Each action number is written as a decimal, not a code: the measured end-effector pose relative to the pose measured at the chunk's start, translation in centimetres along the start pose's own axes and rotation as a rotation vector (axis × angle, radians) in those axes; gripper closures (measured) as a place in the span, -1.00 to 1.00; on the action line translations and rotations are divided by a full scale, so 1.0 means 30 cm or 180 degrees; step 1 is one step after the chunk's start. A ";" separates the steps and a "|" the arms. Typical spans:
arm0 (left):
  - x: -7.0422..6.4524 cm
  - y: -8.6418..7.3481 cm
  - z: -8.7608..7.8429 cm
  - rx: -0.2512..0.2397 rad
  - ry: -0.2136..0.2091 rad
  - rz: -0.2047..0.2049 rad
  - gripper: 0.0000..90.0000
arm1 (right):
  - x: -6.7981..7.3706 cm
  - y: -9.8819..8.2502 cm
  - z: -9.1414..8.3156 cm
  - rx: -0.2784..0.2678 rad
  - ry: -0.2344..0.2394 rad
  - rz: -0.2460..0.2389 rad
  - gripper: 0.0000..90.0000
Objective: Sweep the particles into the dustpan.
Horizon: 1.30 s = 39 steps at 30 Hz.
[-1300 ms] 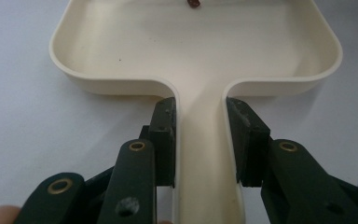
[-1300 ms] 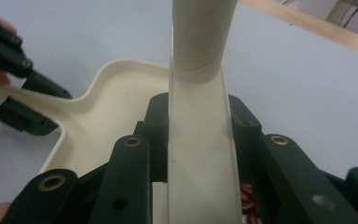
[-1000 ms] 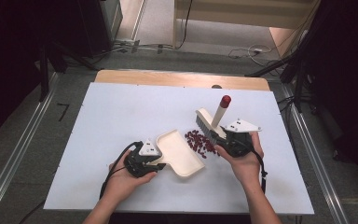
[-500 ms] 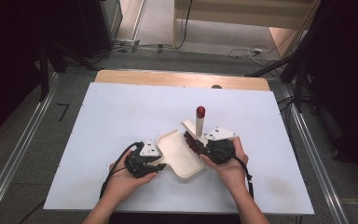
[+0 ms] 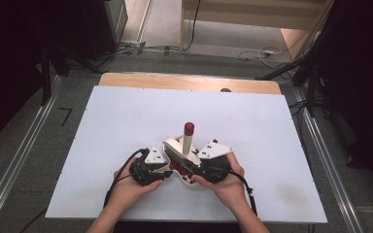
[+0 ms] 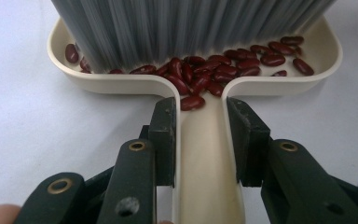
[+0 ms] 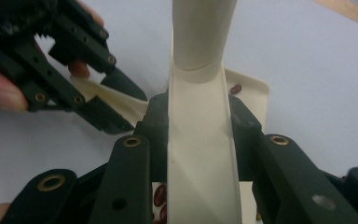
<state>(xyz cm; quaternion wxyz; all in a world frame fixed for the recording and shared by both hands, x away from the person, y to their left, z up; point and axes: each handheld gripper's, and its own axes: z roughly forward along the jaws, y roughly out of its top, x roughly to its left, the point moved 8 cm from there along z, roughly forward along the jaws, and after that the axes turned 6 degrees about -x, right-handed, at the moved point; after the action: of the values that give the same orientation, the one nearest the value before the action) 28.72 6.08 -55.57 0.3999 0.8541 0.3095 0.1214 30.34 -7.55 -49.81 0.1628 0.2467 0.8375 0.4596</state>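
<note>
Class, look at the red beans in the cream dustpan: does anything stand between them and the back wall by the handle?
Nothing visible blocks them. The dark red kidney beans already lie against the back wall of the cream plastic dustpan, some at its handle mouth. The grey-bristled brush stands on their far side.

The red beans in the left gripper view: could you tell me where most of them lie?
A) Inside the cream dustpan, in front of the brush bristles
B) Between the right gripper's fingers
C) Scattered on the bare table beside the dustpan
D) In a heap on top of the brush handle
A: the red beans lie inside the cream dustpan, against the grey brush bristles, a few reaching the mouth of its handle.
</note>
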 end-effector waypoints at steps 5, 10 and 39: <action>0.000 -0.002 -0.001 -0.0021 -0.0006 -0.0010 0.46 | -0.116 0.039 -0.077 -0.0241 -0.0273 0.0165 0.45; 0.000 -0.003 -0.003 -0.0012 -0.0012 0.0004 0.46 | -0.262 0.018 -0.144 -0.0279 -0.0719 0.0301 0.45; -0.005 -0.008 -0.008 0.0021 -0.0064 0.0048 0.46 | -0.123 -0.076 0.011 0.0163 -0.0711 0.0045 0.43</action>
<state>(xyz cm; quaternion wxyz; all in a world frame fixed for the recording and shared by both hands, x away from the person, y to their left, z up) 28.38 6.26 -55.58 0.3992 0.8590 0.2993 0.1149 32.94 -10.43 -51.76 0.2456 0.3063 0.8239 0.4088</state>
